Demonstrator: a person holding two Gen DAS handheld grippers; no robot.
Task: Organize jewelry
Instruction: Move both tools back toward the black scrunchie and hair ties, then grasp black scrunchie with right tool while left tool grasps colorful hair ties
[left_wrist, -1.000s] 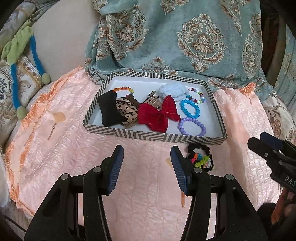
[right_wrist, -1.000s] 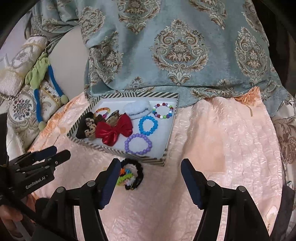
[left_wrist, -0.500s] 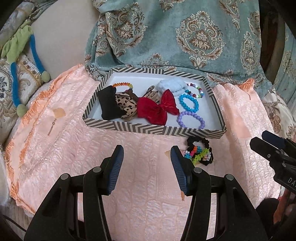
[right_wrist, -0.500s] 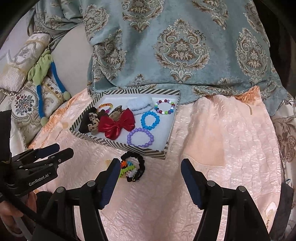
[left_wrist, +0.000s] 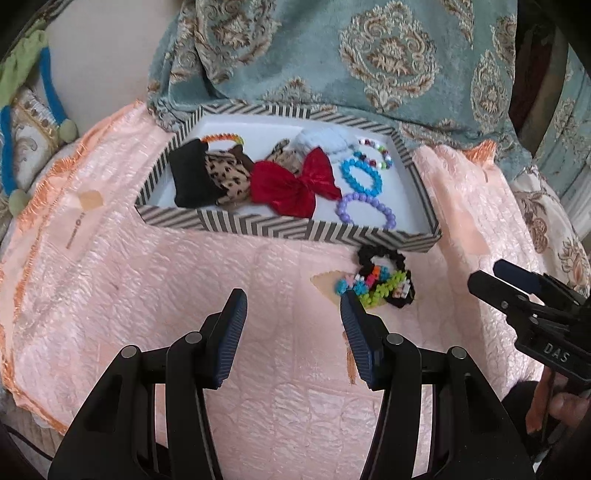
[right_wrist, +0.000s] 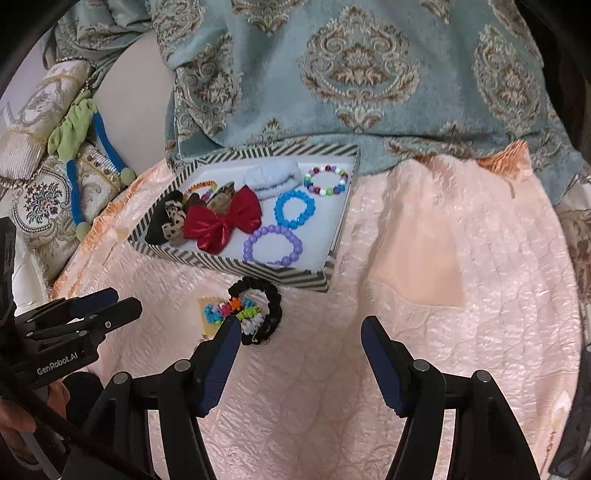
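Left gripper (left_wrist: 293, 306) hangs low at six o'clock in its own view, jaws spread wide, nothing between them. Right gripper (right_wrist: 301, 332) sits likewise, jaws parted and empty. From the left camera, the right gripper pokes in at three o'clock.

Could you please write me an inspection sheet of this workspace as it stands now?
Surface: peach quilt, wrinkled, with a tan patch.
Job's things: striped tray holds a red bow, blue bracelet, purple bracelet, mixed-bead bracelet, pale scrunchie, leopard and black hair pieces. A black scrunchie with coloured beads lies outside, just before the tray's front wall.
Clutter: nothing seen.
Grippers: left gripper and right gripper both have jaws open, empty, above the quilt.
Cables: nothing seen.
Surroundings: teal damask cloth behind the tray; green-and-blue cord on cushions at left.
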